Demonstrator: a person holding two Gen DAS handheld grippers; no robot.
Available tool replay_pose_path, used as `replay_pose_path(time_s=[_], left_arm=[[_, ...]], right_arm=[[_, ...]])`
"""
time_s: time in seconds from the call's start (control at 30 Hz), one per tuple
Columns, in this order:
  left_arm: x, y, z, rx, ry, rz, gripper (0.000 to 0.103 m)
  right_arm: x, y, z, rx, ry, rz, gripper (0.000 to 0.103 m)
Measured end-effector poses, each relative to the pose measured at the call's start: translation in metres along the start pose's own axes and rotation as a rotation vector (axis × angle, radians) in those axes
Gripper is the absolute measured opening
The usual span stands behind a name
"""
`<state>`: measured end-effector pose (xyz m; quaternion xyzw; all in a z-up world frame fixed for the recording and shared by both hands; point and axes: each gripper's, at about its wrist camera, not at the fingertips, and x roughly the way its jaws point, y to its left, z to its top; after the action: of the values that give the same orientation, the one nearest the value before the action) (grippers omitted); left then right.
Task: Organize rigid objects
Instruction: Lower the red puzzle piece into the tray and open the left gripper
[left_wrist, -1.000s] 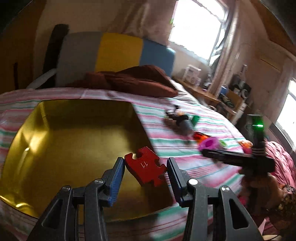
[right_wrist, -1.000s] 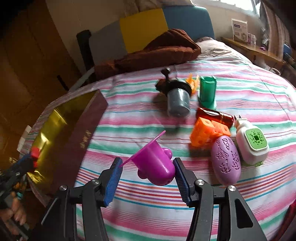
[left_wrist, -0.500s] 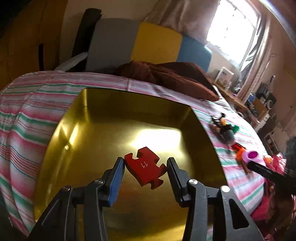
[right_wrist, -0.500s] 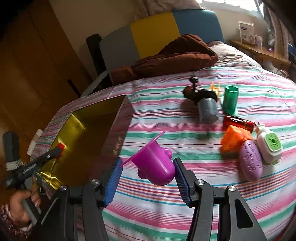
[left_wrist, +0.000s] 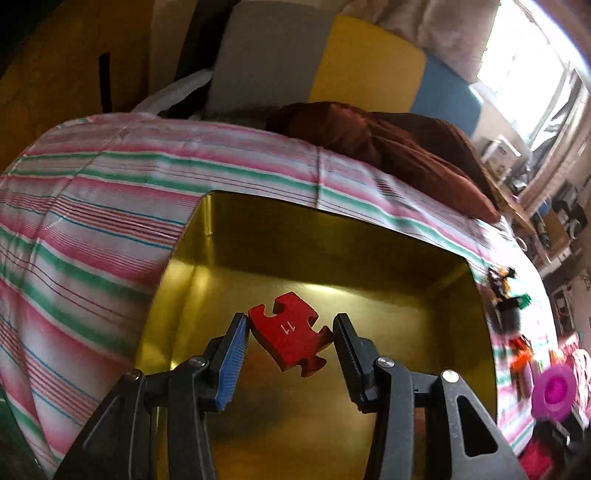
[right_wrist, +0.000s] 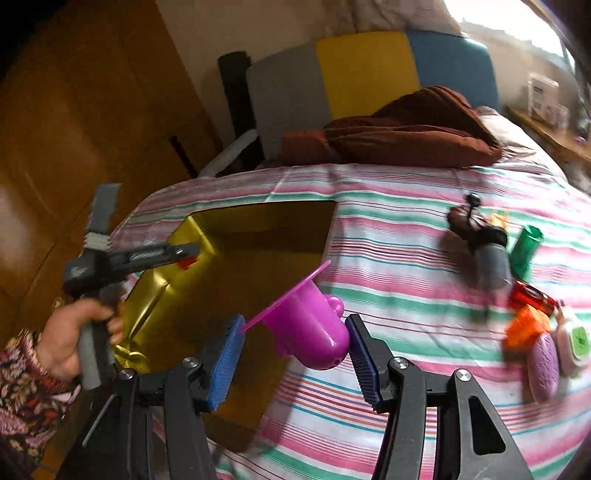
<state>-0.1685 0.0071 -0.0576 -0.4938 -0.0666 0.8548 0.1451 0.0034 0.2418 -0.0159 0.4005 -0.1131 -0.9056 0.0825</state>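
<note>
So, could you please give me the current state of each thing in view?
Left gripper: shut on the red puzzle piece, over the gold box.
Right gripper: shut on the purple cup, tilted.
Gold box: open, nothing lying inside.
Green cup: lying on the bedspread.

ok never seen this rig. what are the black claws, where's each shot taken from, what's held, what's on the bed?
There is no robot here. A person holds a two-finger gripper in each hand, and each gripper has a fisheye camera looking out along its fingers.

The left wrist view shows the left gripper clamped on a red puzzle piece marked 11, above the open gold box.

The right wrist view shows the right gripper clamped on a magenta plastic cup. At the left of that view, the person's left hand holds the other gripper over the box.

The striped bedcover carries the box and a cluster of small items: a green tube, a grey cylinder, an orange block and a purple oval.
</note>
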Motion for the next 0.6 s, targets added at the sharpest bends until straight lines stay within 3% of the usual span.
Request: replay_pose_path(time_s=[0.27, 0.5, 0.6], left_arm=[[0.023, 0.012, 0.018, -0.086, 0.048, -0.003, 0.048], [0.028, 0.011, 0.026, -0.106, 0.016, 0.014, 0.048], [0.024, 0.014, 0.026, -0.122, 0.001, -0.018, 0.051]], right_arm=[[0.02, 0.035, 0.012, -0.073, 0.042, 0.035, 0.057], [0.036, 0.059, 0.012, -0.114, 0.074, 0.054, 0.057], [0.04, 0.06, 0.009, -0.112, 0.085, 0.061, 0.057]])
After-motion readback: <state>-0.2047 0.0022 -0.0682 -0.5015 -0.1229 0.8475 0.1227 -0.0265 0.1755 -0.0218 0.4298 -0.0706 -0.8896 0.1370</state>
